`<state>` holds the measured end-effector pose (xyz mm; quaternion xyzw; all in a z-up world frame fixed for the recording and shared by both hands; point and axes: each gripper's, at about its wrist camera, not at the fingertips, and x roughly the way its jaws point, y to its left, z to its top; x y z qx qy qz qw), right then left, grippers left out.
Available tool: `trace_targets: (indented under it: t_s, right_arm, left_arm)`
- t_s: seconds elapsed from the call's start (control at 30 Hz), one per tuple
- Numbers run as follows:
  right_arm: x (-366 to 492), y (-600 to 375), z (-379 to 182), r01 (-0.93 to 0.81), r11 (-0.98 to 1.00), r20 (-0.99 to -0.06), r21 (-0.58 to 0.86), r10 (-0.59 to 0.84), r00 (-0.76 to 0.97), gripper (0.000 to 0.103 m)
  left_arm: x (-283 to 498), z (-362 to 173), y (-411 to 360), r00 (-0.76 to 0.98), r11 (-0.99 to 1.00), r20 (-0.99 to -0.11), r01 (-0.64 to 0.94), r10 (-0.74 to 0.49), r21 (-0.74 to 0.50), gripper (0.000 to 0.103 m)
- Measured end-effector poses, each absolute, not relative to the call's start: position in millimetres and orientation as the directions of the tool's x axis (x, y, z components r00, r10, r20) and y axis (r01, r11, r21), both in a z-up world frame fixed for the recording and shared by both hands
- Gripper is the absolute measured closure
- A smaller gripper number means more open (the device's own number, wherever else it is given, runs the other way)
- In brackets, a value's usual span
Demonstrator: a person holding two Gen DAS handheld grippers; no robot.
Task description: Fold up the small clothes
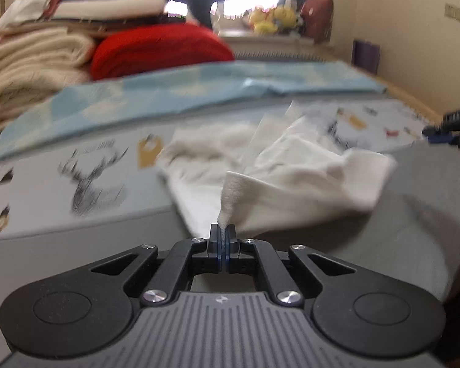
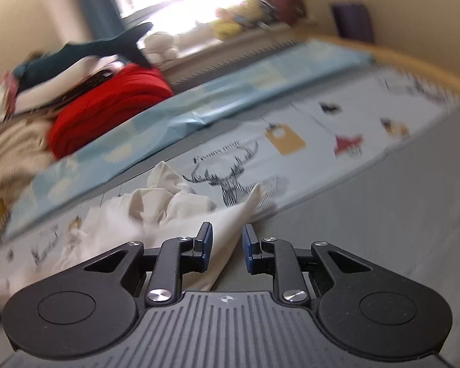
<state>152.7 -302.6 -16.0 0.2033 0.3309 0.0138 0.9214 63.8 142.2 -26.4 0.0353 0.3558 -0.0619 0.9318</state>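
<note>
Left tool (image 1: 223, 230) clenched on white garment (image 1: 291, 184) corner, angled down; right tool (image 2: 227, 239) released.

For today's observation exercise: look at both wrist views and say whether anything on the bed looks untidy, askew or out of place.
The white garment lies crumpled on the printed sheet, not flat. The left gripper pinches one corner; another edge lies between the right gripper's open jaws. Nothing looks spilled or damaged.
</note>
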Motion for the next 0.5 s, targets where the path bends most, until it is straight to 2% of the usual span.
trace_targets:
  t_s: [0.17, 0.33, 0.4, 0.43, 0.47, 0.5]
  right_arm:
    - [156.7, -303.9, -32.0, 0.176, 0.893, -0.649, 0.414, 0.153, 0.745, 0.079]
    - [176.7, -298.9, -66.7, 0.207, 0.894, -0.761, 0.396, 0.194, 0.619, 0.072]
    - [185.4, -296.4, -79.7, 0.226, 0.901, -0.792, 0.372, 0.18, 0.584, 0.071]
    - [191.5, -295.1, -85.7, 0.221, 0.909, -0.803, 0.352, 0.172, 0.57, 0.069]
    - [196.0, -295.0, -89.6, 0.217, 0.917, -0.811, 0.335, 0.162, 0.563, 0.065]
    - [201.6, -295.4, -94.6, 0.216, 0.925, -0.817, 0.312, 0.145, 0.558, 0.064]
  left_arm:
    - [57.6, -39.3, 186.9, 0.651, 0.992, -0.749, 0.102, -0.124, -0.076, 0.102]
    - [73.3, -35.7, 221.2, 0.68, 0.96, -0.712, -0.041, -0.176, -0.277, 0.097]
    - [86.0, -44.6, 224.0, 0.65, 0.939, -0.737, -0.101, -0.187, -0.328, 0.081]
    - [92.7, -51.9, 222.6, 0.623, 0.931, -0.758, -0.129, -0.193, -0.342, 0.062]
    - [98.2, -58.8, 218.4, 0.593, 0.925, -0.78, -0.148, -0.201, -0.351, 0.051]
    - [105.5, -68.2, 214.6, 0.55, 0.922, -0.809, -0.169, -0.205, -0.349, 0.051]
